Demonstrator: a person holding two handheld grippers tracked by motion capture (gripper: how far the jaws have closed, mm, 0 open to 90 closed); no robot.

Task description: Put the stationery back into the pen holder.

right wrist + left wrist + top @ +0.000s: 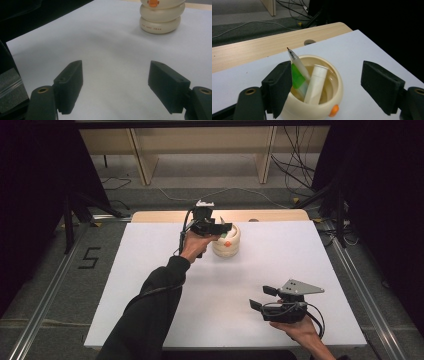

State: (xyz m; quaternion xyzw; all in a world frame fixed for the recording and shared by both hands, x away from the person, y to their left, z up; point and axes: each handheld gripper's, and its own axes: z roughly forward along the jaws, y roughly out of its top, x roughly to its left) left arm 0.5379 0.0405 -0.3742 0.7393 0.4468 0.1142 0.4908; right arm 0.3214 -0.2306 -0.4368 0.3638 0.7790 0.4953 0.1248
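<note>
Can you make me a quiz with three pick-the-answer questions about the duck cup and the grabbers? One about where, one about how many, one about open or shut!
1. Where does the cup stand?
A. At the far side of the white table top
B. On the floor
C. At the near edge, by the right gripper

2. How many pens and tubes stick out of the cup?
A. None
B. Two
C. Five

3. How are the jaws of the left gripper?
A. Shut on the pen
B. Shut on the cup's rim
C. Open, with a jaw on each side of the cup

Answers:
1 A, the high view shows the cup near the far edge, away from the right gripper.
2 B, the left gripper view shows one pen with a green grip and one white tube.
3 C, a wide gap shows between the jaws and they squeeze nothing.
</note>
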